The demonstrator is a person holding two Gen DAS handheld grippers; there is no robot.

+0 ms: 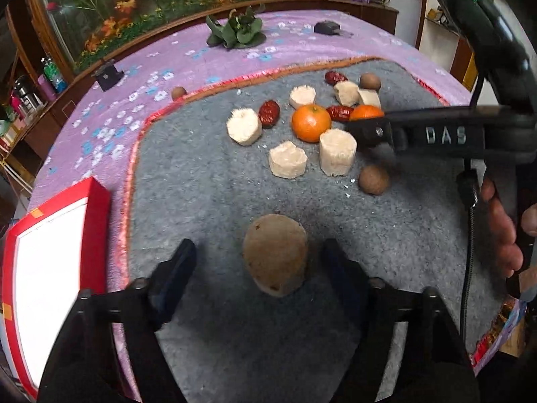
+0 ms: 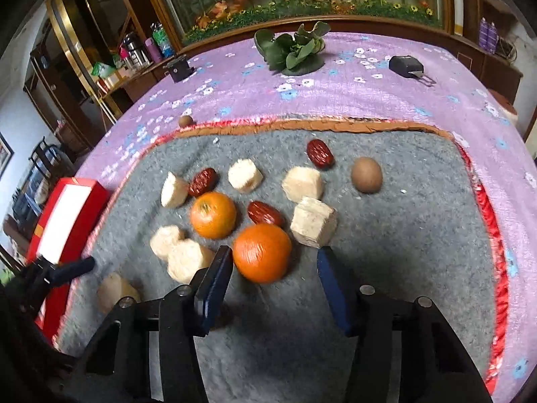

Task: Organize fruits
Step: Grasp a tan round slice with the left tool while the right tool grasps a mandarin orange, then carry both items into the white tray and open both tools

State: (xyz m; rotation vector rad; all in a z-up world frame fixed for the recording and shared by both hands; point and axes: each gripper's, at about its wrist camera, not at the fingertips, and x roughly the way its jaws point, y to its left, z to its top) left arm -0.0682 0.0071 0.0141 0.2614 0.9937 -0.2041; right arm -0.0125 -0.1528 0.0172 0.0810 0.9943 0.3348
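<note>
Now, over the grey mat (image 1: 208, 201) on the tabletop, both my pairs of fingers straddle fruit with nothing yet gripped. My left fingers (image 1: 258, 265) stand apart around a pale cut chunk (image 1: 275, 255): it sits upright between them, closer to the right-hand finger, its flat top facing up, a gap showing on each side. My right fingers (image 2: 272, 268) flank an orange (image 2: 262, 253), which lies just ahead of the tips and a little toward the left-hand one; I cannot tell whether that pad already brushes the peel, and the other pad is clearly off it. Each piece is nearer to the fingers already framing it, so no crossing over looks needed; a short push forward should bring the orange squarely between the pads.

Counted from the right wrist view: two oranges, the second (image 2: 213, 215) beyond and left of my fingers; three red dates (image 2: 320, 153); seven pale chunks; one brown round fruit (image 2: 366, 174) far ahead on the right and a small one (image 2: 185, 121) just off the mat. The left view adds another brown one (image 1: 374, 179). A red box (image 2: 67, 215) waits far left.
</note>
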